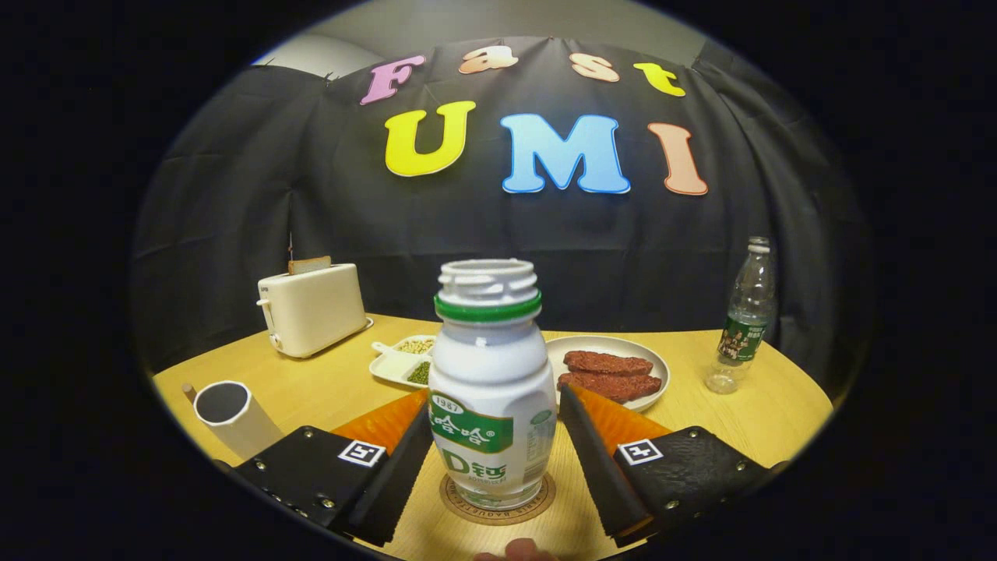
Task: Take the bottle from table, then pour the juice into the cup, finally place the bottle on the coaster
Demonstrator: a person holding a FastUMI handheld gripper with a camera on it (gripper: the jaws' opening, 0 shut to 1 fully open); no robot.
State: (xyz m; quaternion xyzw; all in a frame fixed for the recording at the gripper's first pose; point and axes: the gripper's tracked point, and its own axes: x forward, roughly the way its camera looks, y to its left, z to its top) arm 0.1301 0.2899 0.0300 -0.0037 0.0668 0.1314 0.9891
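Note:
A white juice bottle with a green neck ring and green label stands upright with no cap, its base on a round brown coaster. My gripper is around the bottle's belly, and both fingertips touch its sides. A white cup with a dark inside stands on the table to the left of my left finger.
On the round wooden table beyond the bottle are a cream toaster holding a slice, a small white dish of beans, a plate with meat pieces, and a clear water bottle to the right. A person's fingertip shows near the coaster.

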